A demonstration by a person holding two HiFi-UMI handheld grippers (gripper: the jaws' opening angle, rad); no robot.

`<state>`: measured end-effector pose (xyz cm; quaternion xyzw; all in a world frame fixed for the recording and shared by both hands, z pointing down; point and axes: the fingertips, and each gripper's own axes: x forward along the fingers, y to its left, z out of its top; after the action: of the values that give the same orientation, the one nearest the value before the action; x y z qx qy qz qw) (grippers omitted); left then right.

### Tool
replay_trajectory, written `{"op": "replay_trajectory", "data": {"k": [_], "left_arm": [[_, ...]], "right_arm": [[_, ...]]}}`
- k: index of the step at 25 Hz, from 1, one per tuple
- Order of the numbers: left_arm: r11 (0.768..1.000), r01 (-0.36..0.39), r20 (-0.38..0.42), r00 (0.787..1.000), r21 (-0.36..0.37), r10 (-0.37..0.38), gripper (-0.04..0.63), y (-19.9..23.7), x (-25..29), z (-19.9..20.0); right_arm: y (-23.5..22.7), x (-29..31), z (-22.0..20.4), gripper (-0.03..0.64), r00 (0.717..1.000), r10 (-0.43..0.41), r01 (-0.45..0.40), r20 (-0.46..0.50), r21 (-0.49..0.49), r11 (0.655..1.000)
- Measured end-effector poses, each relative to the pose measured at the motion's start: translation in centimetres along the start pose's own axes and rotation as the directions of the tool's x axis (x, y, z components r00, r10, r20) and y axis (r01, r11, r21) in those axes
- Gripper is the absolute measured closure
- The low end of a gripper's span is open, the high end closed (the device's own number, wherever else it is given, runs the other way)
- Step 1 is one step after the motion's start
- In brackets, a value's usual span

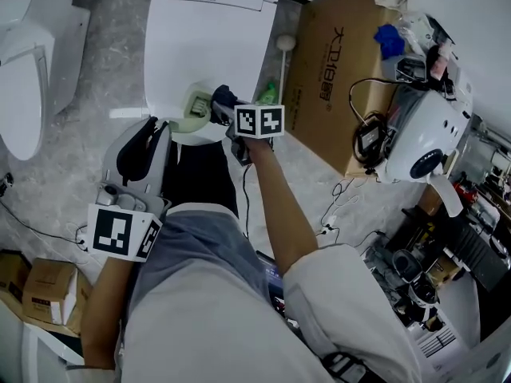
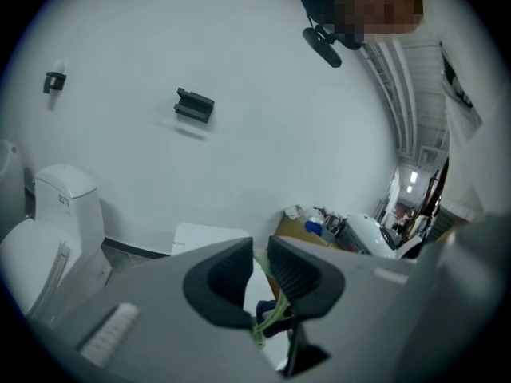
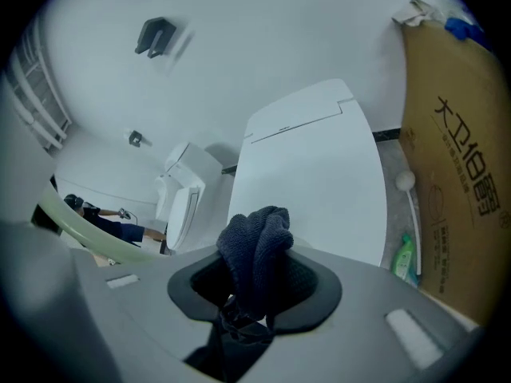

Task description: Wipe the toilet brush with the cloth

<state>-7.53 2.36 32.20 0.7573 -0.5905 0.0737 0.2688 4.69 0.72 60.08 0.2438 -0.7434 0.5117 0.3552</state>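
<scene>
Grey marbled floor (image 1: 88, 126) and plain white wall; landmark item: white toilet (image 1: 211, 38), lid down.

- Left gripper (image 2: 258, 263): jaws drawn almost together, clenched on a thin pale-green part of the toilet brush (image 1: 192, 116). It sits in front of the toilet's front edge, on the person's left.
- Toilet brush: pale green, held just at the front rim of the toilet, between the two grippers. Its exact outline is hard to make out.
- Right gripper (image 3: 257, 271): jaws grasping a dark blue cloth (image 3: 255, 246). The cloth is bunched and stands up out of the jaws. It is held over the front of the toilet, just beside the brush.
- Marker cube (image 1: 259, 120): black-and-white squares, on the right gripper, facing up in the head view.
- Green bottle (image 3: 403, 254): on the floor at the right side of the toilet.
- White stick with a round head (image 3: 409, 194): upright at the right of the toilet, next to the bottle.
- Cardboard box (image 1: 335, 70): brown, printed, right of the toilet beyond the bottle.
- Second toilet (image 1: 28, 62): white, well to the left of the first.
</scene>
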Motion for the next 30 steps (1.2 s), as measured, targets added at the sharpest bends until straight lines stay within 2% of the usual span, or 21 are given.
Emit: {"op": "replay_trajectory", "data": {"k": [5,11,14,22,30], "left_arm": [[1.000,-0.004,0.000,1.000,0.003,0.004,0.595,0.1,-0.2,0.1],[1.000,-0.012,0.002,1.000,0.002,0.012,0.595,0.1,0.0,0.1],[1.000,-0.016,-0.001,1.000,0.005,0.016,0.595,0.1,0.1,0.1],[1.000,-0.027,-0.002,1.000,0.013,0.027,0.595,0.1,0.1,0.3],[0.999,-0.045,-0.008,0.999,0.025,0.046,0.595,0.1,0.2,0.1]], "right_arm": [[0.7,0.3,0.6,0.500,0.999,0.006,-0.010,-0.047,-0.086,0.996],[2.0,0.6,1.3,0.500,0.995,0.072,-0.079,-0.065,-0.121,0.989],[2.2,1.3,1.5,0.500,0.994,0.075,-0.086,-0.077,-0.140,0.986],[2.7,2.3,2.5,0.500,0.989,0.114,-0.128,-0.092,-0.167,0.978],[2.5,3.3,3.9,0.500,0.982,0.176,-0.184,-0.068,-0.148,0.972]]}}
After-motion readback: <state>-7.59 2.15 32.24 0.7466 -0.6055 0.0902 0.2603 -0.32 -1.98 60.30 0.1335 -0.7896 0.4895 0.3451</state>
